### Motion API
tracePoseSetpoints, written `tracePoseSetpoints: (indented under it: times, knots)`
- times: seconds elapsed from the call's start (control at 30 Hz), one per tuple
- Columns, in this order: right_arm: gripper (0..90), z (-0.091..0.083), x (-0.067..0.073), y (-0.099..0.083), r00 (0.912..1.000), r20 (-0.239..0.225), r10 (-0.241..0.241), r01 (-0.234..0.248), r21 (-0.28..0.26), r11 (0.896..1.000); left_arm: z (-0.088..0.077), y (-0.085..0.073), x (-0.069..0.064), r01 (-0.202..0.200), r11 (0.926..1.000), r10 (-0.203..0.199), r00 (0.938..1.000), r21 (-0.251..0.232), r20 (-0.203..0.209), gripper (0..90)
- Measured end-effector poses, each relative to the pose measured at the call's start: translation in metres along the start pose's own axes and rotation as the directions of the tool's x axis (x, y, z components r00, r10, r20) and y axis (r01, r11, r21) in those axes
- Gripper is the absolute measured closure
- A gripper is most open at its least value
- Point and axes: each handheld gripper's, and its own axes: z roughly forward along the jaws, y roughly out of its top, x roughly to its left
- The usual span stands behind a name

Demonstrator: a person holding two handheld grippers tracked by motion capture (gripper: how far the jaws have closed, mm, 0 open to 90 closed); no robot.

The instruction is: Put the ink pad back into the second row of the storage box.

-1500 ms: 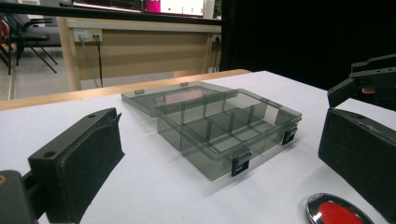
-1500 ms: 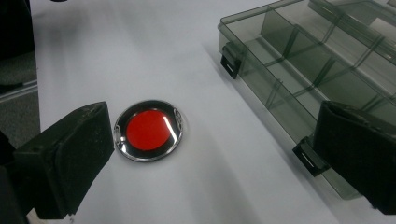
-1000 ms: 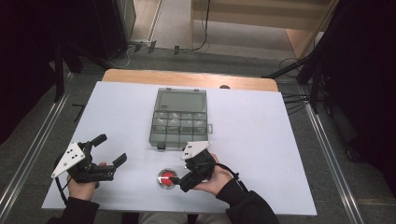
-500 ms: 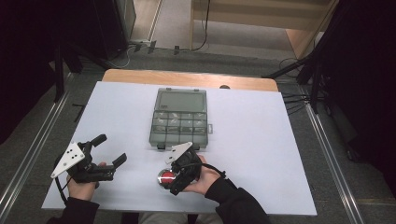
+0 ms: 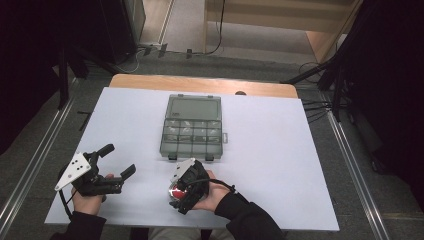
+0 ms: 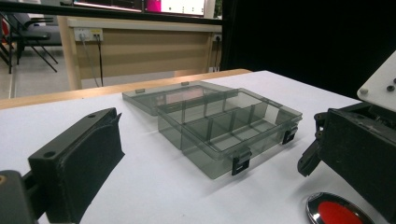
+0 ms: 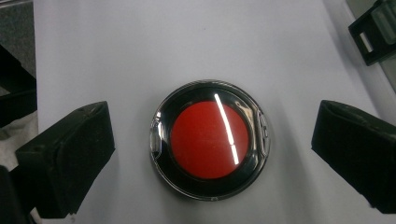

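**Right tool over the red disc**

The right tool (image 7: 212, 154) hovers spread, its jaws just starting to close around the red disc (image 7: 210, 140) on the white counter (image 5: 280, 165), near the compartment box (image 5: 192, 131). The disc seems light, stiff and glossy, perhaps slippery; grasp its rim sides. The left tool (image 5: 120, 161) rests released.

The white-topped table (image 5: 280, 165) carries an open grey compartment box (image 5: 192, 131) beyond the right hand-held gripper (image 5: 181, 192), and a red-centred round case (image 7: 210, 140) lying between its spread jaws.
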Motion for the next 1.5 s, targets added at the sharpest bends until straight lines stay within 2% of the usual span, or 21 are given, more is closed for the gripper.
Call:
tracePoseSetpoints:
  times: [0.07,0.1,0.17,0.2,0.23,0.27,0.3,0.47,0.6,0.73,0.83,0.97,1.0,1.07,1.1,1.23,1.33,1.5]
  knots:
    - [3.1,0.001,0.000,0.000,1.0000,-0.001,-0.002,0.002,-0.001,1.000,0.000,0.000,0.000,0.000,1.0000,0.000,1.0000,0.000,0.000,0.0]
    - [6.6,0.002,0.000,0.000,0.9998,-0.004,-0.020,0.020,0.009,1.000,0.000,0.000,0.000,0.000,1.0000,0.000,1.0000,0.000,-0.001,0.0]
    - [8.2,0.003,0.000,0.000,0.9996,0.000,-0.028,0.028,0.011,1.000,0.000,0.000,0.000,0.000,1.0000,0.000,1.0000,0.001,-0.001,0.0]
    - [13.8,0.004,0.001,-0.001,0.9995,-0.006,-0.032,0.033,0.020,0.999,0.000,0.000,0.000,0.000,1.0000,0.000,1.0000,0.001,-0.001,0.0]
    - [13.8,0.004,0.001,-0.001,0.9995,-0.006,-0.032,0.033,0.020,0.999,0.000,0.000,0.000,0.000,1.0000,0.000,1.0000,0.001,0.000,0.0]
    - [15.1,0.005,0.003,-0.001,0.9990,0.015,-0.043,0.043,0.028,0.999,0.000,0.000,0.000,0.000,1.0000,0.000,1.0000,0.001,-0.001,0.0]
    - [16.7,0.006,0.002,-0.001,0.9986,0.014,-0.051,0.051,0.025,0.998,0.000,0.000,0.000,0.000,1.0000,0.000,1.0000,0.000,0.000,0.0]
    - [23.5,0.006,0.003,-0.002,0.9988,0.034,-0.035,0.034,0.034,0.999,0.000,0.000,0.000,0.001,1.0000,-0.001,1.0000,0.001,0.000,0.0]
    - [30.3,0.005,0.004,-0.003,0.9991,0.025,-0.033,0.033,0.025,0.999,0.000,0.000,0.000,0.004,1.0000,-0.004,1.0000,-0.001,0.001,0.0]
    - [30.6,0.005,0.004,-0.003,0.9983,0.030,-0.050,0.049,0.021,0.999,-0.001,0.000,0.001,0.014,0.9999,-0.014,0.9999,-0.004,0.001,0.0]
    - [30.8,0.003,0.007,-0.002,0.9981,0.045,-0.041,0.040,0.030,0.999,-0.001,-0.001,0.002,0.020,0.9998,-0.020,0.9998,-0.001,0.001,0.0]
    - [30.9,0.003,0.008,-0.002,0.9965,0.055,-0.063,0.061,0.027,0.998,-0.001,-0.001,0.002,0.021,0.9998,-0.021,0.9998,-0.002,0.002,0.0]
    - [30.9,0.001,0.009,-0.003,0.9975,0.054,-0.044,0.043,0.033,0.999,-0.001,0.000,0.001,0.019,0.9998,-0.019,0.9998,-0.002,0.004,0.0]
    - [30.9,0.000,0.007,-0.002,0.9967,0.063,-0.050,0.048,0.029,0.998,-0.001,0.000,0.001,0.019,0.9998,-0.019,0.9998,-0.003,0.004,0.0]
    - [30.9,-0.002,0.007,-0.003,0.9977,0.064,-0.021,0.019,0.033,0.999,-0.001,0.000,0.001,0.019,0.9998,-0.019,0.9998,-0.003,0.005,0.0]
    - [30.9,-0.008,0.001,-0.003,0.9973,0.074,0.003,-0.003,0.002,1.000,0.000,-0.001,0.002,0.019,0.9998,-0.019,0.9998,0.002,0.003,0.0]
    - [30.9,-0.017,-0.005,-0.004,0.9959,0.077,0.046,-0.044,-0.027,0.999,0.000,-0.001,0.002,0.015,0.9999,-0.015,0.9999,0.004,0.003,0.0]
    - [30.9,-0.024,-0.011,-0.004,0.9947,0.082,0.062,-0.058,-0.047,0.997,0.000,-0.001,0.002,0.015,0.9999,-0.015,0.9999,0.005,0.002,0.0]
